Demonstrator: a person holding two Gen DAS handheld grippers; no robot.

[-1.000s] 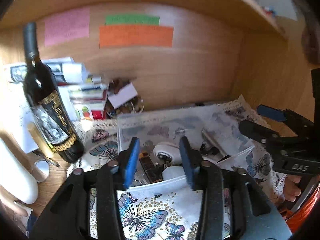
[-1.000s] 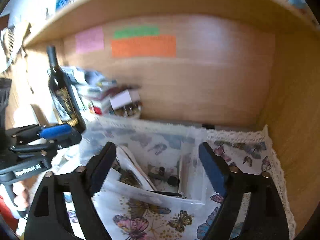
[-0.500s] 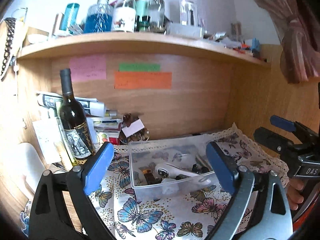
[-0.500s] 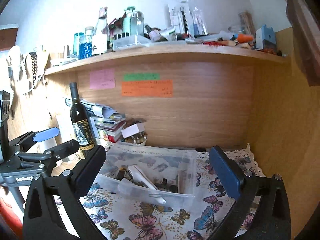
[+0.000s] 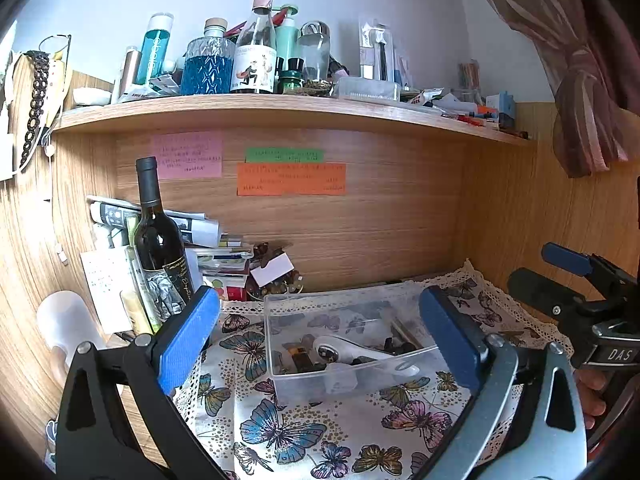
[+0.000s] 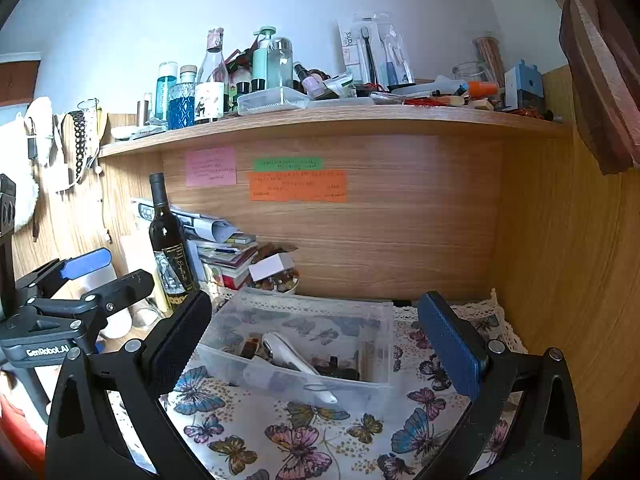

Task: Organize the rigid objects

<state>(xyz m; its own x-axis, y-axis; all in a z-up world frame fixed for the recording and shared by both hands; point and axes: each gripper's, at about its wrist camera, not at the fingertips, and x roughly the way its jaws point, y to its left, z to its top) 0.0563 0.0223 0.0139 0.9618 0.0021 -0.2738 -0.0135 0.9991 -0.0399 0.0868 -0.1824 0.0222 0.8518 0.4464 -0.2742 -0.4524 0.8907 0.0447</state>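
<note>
A clear plastic bin (image 5: 308, 376) stands on the butterfly cloth (image 5: 280, 436) in the desk nook; it also shows in the right wrist view (image 6: 368, 388). Inside lie a white handled tool (image 5: 352, 354) (image 6: 284, 350) and several small dark items. My left gripper (image 5: 320, 340) is open and empty, held back in front of the bin. My right gripper (image 6: 316, 344) is open and empty, also back from the bin. Each gripper appears at the edge of the other's view.
A dark wine bottle (image 5: 158, 240) stands left of the bin beside stacked papers and boxes (image 5: 224, 256). A small bowl of beads (image 5: 276, 284) sits behind. A crowded shelf (image 5: 280, 108) overhangs. A wooden wall (image 6: 560, 280) closes the right side.
Both grippers have pulled back and up from the bin. The left gripper's jaws, narrow one second ago, have opened wide. The shelf above has come into view.
</note>
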